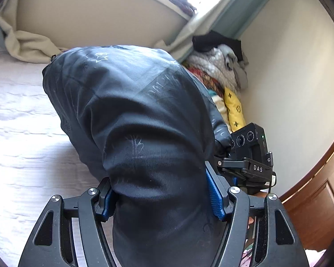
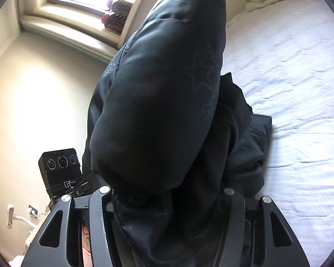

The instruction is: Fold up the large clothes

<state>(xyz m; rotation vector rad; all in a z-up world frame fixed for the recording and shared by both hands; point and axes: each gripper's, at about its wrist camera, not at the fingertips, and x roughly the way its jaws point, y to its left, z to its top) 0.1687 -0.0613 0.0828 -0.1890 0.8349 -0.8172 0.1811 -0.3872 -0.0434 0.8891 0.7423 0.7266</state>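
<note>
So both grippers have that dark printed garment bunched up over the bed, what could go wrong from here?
1. The dark, slippery-looking printed garment sits as a thick bunch between the left gripper fingers, so layers might slide out unevenly.
2. It drapes over the right gripper, hiding its fingers, so its hold can't be checked.
3. A loose part trails onto the white bed sheet and may crumple under the fold.

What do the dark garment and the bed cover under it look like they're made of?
Dark garment: looks like a smooth synthetic woven shell, perhaps nylon or polyester. It has a slight sheen, fine twill lines and faint printed stars. Bed cover: matte white textured cotton-like weave, judging by its fine ribbed rows and soft wrinkles. Neither is certain.
</note>
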